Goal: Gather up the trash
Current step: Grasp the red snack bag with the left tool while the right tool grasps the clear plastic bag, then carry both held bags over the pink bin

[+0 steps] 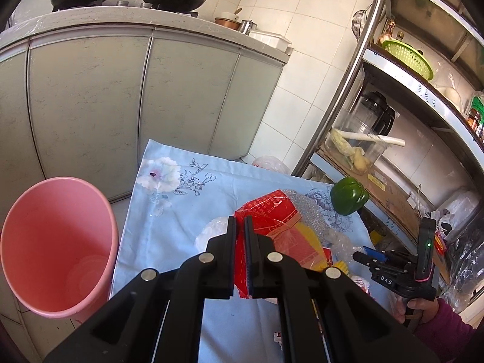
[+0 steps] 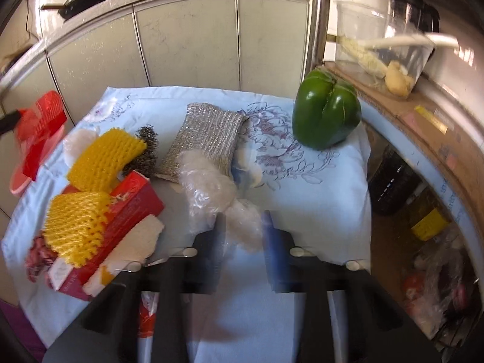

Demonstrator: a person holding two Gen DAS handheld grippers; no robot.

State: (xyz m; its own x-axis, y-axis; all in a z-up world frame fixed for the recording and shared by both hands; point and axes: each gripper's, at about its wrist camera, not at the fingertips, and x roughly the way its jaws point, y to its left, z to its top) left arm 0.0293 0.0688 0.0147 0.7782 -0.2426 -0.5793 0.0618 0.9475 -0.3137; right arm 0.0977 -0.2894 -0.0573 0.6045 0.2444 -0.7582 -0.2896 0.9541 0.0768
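Note:
My left gripper (image 1: 240,222) is shut on a red plastic wrapper (image 1: 269,211) and holds it above the blue floral cloth (image 1: 181,208), to the right of the pink bin (image 1: 54,248). The wrapper also shows at the far left of the right wrist view (image 2: 39,133). My right gripper (image 2: 243,217) is open above the cloth, its fingertips on either side of a clear crumpled plastic bag (image 2: 211,187). Yellow foam nets (image 2: 103,157), a red box (image 2: 127,211) and a silver scouring pad (image 2: 205,139) lie to its left.
A green bell pepper (image 2: 326,112) sits at the cloth's far right corner. A steel wool ball (image 2: 145,148) lies by the nets. A metal shelf rack (image 1: 357,69) with containers stands on the right. Grey cabinets (image 1: 90,106) with woks on top stand behind.

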